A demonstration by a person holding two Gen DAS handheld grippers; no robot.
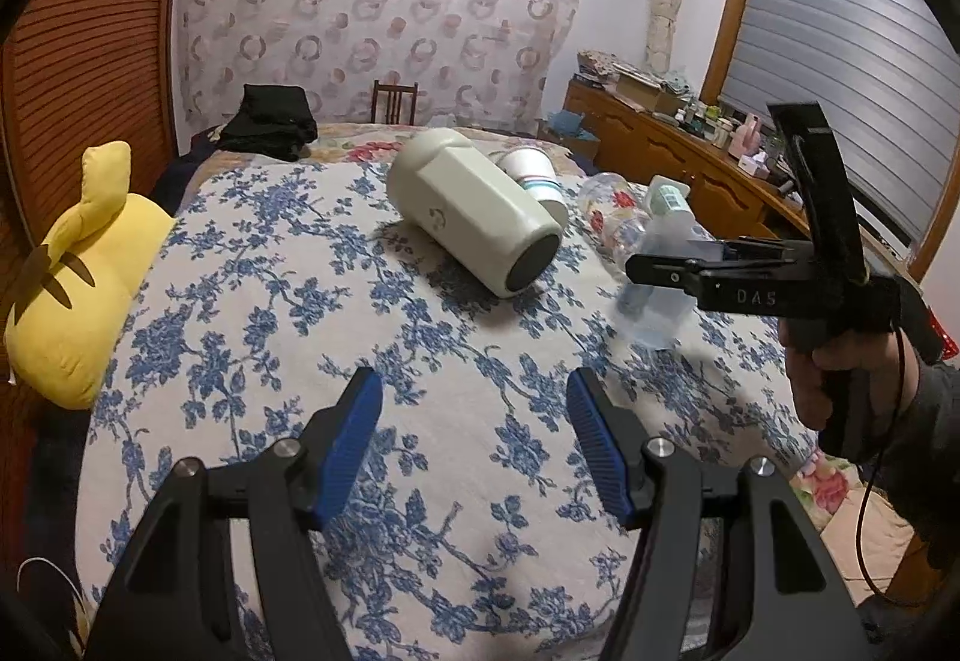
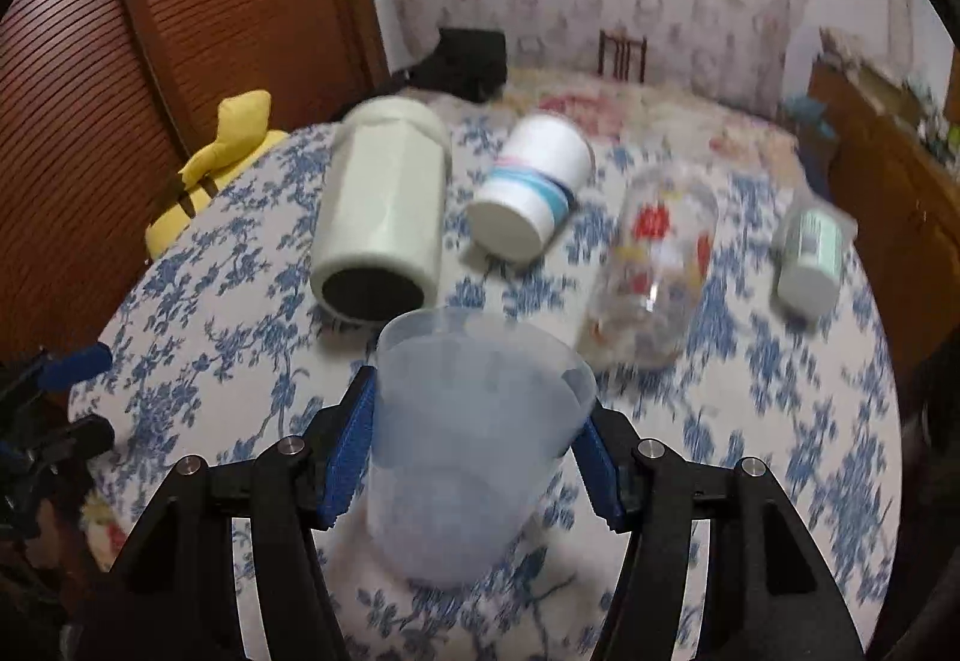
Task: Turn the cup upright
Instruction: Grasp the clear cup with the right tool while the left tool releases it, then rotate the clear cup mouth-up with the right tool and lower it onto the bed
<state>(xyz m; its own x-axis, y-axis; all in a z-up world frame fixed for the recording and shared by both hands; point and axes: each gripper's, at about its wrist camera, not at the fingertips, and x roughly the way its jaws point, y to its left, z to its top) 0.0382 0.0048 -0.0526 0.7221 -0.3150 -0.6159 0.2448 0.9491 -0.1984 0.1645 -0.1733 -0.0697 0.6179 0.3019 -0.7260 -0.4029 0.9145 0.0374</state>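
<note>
Two blue pads of my right gripper bracket the translucent cup, the jaws clenched on its wall, its rim tilted toward 12 o'clock above the bed. My left gripper hangs released over the quilt; there the cup sits at 2 o'clock.
</note>
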